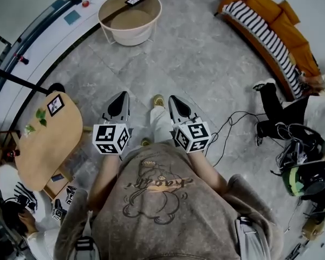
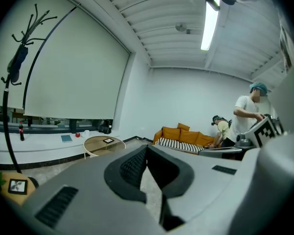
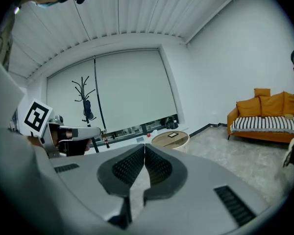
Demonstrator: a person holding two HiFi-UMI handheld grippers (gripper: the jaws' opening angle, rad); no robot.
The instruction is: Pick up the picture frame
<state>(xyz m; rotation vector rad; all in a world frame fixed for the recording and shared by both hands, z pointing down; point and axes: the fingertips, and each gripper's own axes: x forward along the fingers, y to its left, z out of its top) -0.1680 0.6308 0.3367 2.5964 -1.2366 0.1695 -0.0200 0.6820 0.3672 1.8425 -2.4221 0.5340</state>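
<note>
Left tool (image 1: 120,103) and right tool (image 1: 177,106), jaws together and empty, aim toward the round counter (image 1: 131,36) carrying the picture frame (image 1: 134,0); seemingly an approach posture.

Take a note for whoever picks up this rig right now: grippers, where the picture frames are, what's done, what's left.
left gripper: shut, empty.
right gripper: shut, empty.
Both point ahead over the floor.
A picture frame lies on the round table ahead; a second picture frame lies on the wooden table at left.
Done: nothing lifted.
Left: approach a frame, open, grasp, lift.
</note>
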